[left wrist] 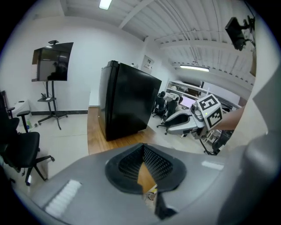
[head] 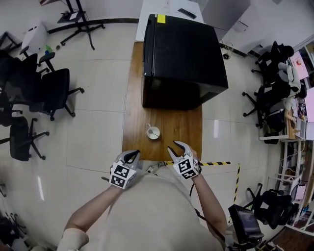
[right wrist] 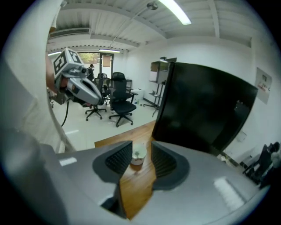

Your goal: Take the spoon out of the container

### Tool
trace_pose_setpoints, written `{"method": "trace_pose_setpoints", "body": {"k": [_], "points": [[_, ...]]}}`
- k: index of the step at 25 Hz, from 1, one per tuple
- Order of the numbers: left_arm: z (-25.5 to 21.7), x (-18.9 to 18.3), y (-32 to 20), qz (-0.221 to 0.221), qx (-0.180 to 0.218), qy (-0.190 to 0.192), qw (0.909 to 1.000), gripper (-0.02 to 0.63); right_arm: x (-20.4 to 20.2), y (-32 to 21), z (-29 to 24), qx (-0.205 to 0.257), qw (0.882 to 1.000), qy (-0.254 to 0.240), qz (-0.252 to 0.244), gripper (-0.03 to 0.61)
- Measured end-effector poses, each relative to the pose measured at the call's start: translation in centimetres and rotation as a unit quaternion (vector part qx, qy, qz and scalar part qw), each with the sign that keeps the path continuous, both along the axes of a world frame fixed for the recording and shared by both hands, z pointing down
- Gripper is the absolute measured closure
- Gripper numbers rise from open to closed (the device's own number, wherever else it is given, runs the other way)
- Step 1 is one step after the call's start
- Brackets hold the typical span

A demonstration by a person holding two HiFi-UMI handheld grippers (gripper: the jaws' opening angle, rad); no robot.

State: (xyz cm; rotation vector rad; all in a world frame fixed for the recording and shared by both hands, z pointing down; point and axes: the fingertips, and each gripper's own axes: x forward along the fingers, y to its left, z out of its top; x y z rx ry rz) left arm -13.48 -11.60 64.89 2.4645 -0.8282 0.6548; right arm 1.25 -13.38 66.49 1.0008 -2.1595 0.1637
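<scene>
Head view: right tongs (head: 173,146) open, empty | left tongs (head: 133,154) closed, empty | white container (head: 153,132) on wooden tabletop (head: 171,122), just beyond both.

An office-like workroom is showing here: black swivel chairs (head: 54,90) are standing on a pale tiled floor (head: 98,127) off the wooden table's (head: 135,122) left edge, more chairs (head: 267,98) are crowding desks (left wrist: 189,90) off its right edge, a dark screen on a wheeled stand (left wrist: 52,61) is standing by the white wall (left wrist: 83,66), and strip lights (right wrist: 175,11) are glowing overhead
</scene>
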Motion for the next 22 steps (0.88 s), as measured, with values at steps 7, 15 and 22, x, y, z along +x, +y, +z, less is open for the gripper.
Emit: {"method": "trace_pose_setpoints", "body": {"k": [7,15,22], "points": [[-0.3,1.2,-2.4,-0.053,-0.006,-0.003,0.9986,0.614,-1.3,-2.3,6.5,-0.055,0.996,0.017,-0.071,0.442],[-0.7,1.3,-4.2,-0.084,0.002,-0.022,0.9962,0.614,-2.5,-3.6,14.0,-0.123,0.984,0.042,-0.123,0.400],[-0.4,0.1,-3.8,-0.116,-0.003,-0.036,0.9926,0.614,-2.3,-3.9,17.8,-0.147,0.979,0.065,-0.128,0.400]]}}
